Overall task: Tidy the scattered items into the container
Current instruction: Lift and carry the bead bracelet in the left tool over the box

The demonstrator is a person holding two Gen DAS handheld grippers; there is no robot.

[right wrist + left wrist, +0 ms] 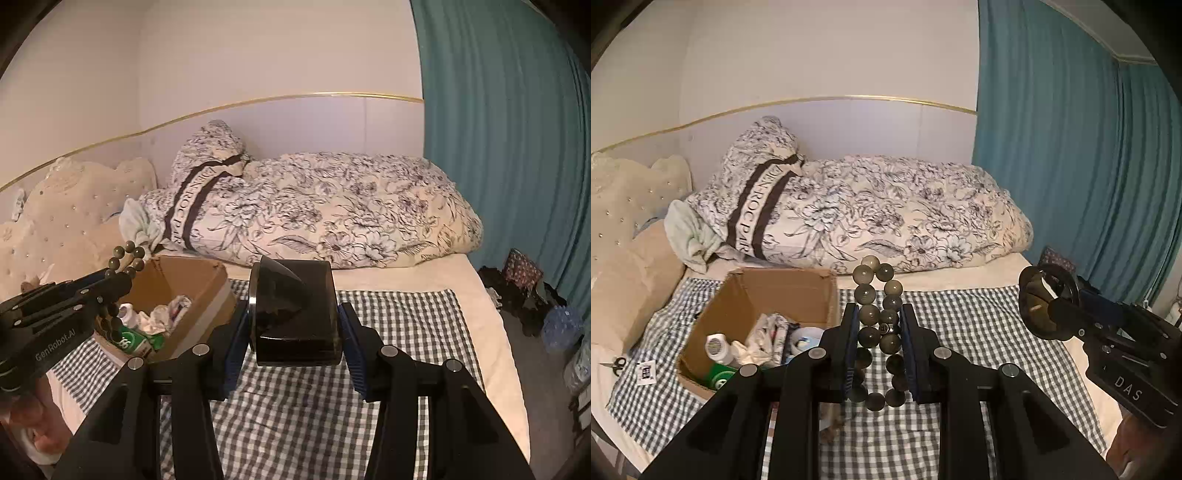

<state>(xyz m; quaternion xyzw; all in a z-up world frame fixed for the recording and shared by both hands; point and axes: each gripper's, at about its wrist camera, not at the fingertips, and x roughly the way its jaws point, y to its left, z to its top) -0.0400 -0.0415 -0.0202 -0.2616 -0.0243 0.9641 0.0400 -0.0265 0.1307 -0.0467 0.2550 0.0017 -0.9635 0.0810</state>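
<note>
My left gripper (877,314) is shut on a bracelet of large dark olive beads (868,288), which stands up between the pads and hangs below them. It shows again in the right wrist view as the bead bracelet (127,258) in the left gripper (118,280), beside the box. My right gripper (293,317) is shut on a dark roll of tape (295,314), held off the bed; the left wrist view shows the same tape roll (1047,302) in the right gripper (1067,314) at the right. An open cardboard box (798,284) sits on the checked cloth to the left, with a white bottle (718,347), crumpled paper and a green packet inside.
A checked cloth (979,332) covers the bed. A floral duvet (886,210) and pillow lie behind the box, against the wall. Small scissors (615,365) and a little tag (646,371) lie left of the box. A teal curtain (1071,147) hangs at the right, with clutter on the floor (524,291).
</note>
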